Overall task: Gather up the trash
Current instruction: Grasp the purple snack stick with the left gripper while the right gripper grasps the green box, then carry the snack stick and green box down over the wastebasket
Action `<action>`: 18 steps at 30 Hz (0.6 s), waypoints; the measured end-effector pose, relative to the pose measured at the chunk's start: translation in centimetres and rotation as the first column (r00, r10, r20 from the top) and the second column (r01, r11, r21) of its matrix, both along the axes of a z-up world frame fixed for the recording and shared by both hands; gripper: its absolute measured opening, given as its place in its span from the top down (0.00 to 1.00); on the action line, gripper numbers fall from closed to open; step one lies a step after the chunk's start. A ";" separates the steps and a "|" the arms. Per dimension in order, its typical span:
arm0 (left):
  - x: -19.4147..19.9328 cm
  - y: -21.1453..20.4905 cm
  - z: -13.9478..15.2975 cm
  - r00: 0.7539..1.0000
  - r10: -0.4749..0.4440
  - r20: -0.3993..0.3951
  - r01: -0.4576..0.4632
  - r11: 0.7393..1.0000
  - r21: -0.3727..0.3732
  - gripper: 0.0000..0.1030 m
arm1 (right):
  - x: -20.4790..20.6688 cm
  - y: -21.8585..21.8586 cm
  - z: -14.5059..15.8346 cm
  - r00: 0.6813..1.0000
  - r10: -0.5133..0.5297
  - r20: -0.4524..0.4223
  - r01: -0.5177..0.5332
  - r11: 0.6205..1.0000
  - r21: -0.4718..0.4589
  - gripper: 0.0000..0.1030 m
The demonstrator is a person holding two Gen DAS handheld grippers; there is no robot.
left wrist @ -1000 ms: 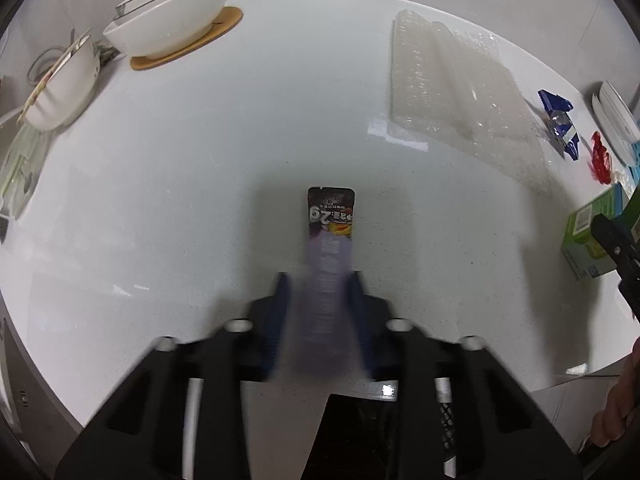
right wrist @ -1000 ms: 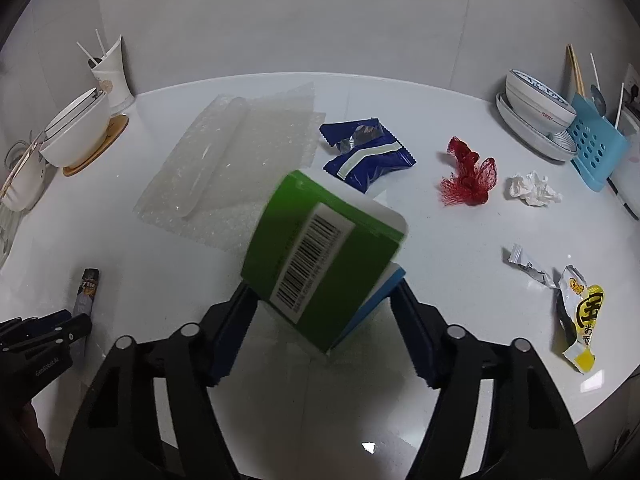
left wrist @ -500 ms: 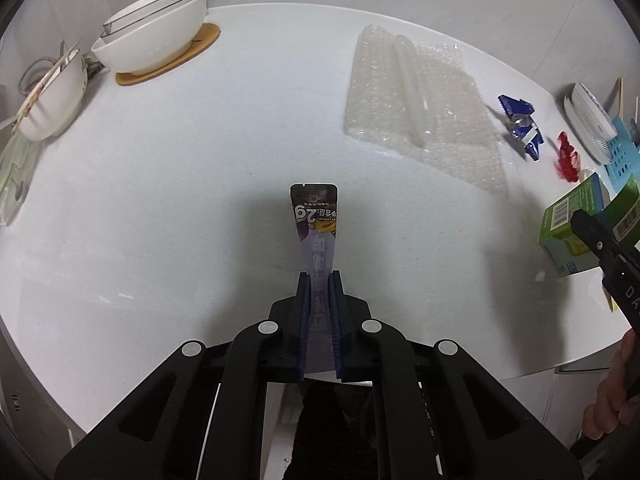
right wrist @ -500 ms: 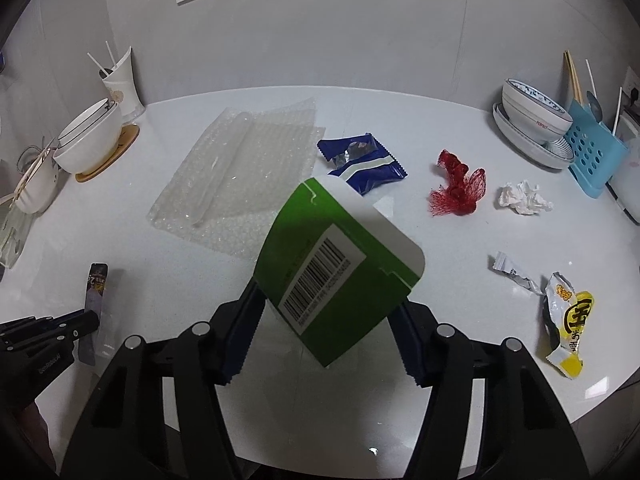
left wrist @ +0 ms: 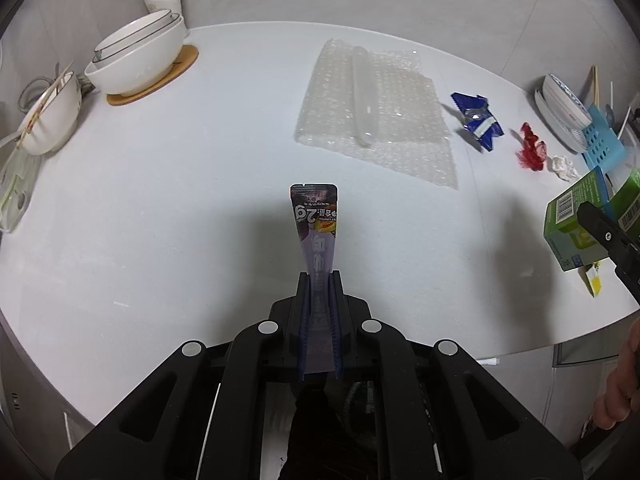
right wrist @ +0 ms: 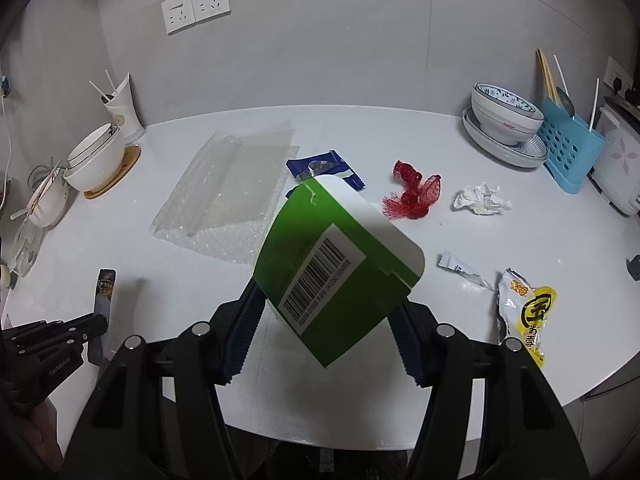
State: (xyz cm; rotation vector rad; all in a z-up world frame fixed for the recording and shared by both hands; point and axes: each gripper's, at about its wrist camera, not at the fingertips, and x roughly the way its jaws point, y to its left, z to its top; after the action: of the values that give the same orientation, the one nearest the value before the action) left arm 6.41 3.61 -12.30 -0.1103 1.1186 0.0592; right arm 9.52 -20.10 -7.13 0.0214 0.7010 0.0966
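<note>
Left gripper [left wrist: 319,280] pinches a purple sachet [left wrist: 316,224] – long axis straight ahead; right gripper [right wrist: 320,320] clamps a tilted green carton [right wrist: 336,264]

"2g" printed on purple sachet [left wrist: 316,224]; "PERFECT" in red on patterned bowl [right wrist: 506,114]; barcode on green carton [right wrist: 340,268], digits unreadable.

My left tool [left wrist: 319,280] pinches a long purple sachet [left wrist: 316,228] between its blue pads, the printed end sticking out above the white desk [left wrist: 180,200]. Ahead lies a sheet of bubble wrap [left wrist: 376,112], with a blue wrapper [left wrist: 478,120] and red netting [left wrist: 531,148] to its right. Stacked white bowls [left wrist: 136,60] sit on a wooden coaster far left. At the right edge, my right tool [left wrist: 612,236] holds a green carton [left wrist: 576,224].
</note>
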 end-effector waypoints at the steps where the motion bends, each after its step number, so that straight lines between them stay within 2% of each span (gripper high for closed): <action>1: -0.2 -0.3 0.1 1.000 -0.002 0.003 0.002 1.000 0.000 0.92 | -0.2 -0.2 0.1 1.000 0.000 0.002 0.000 1.000 0.000 0.43; 18: -4.1 -6.0 0.8 0.999 -0.049 0.022 0.049 0.999 -0.019 0.92 | -5.4 -5.5 0.3 1.000 0.014 0.026 -0.014 1.000 -0.011 0.43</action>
State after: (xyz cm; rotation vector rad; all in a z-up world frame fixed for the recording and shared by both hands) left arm 2.28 -2.35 -11.45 -0.1010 1.1002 0.0034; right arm 4.12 -25.63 -6.82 0.0050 0.6754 0.1063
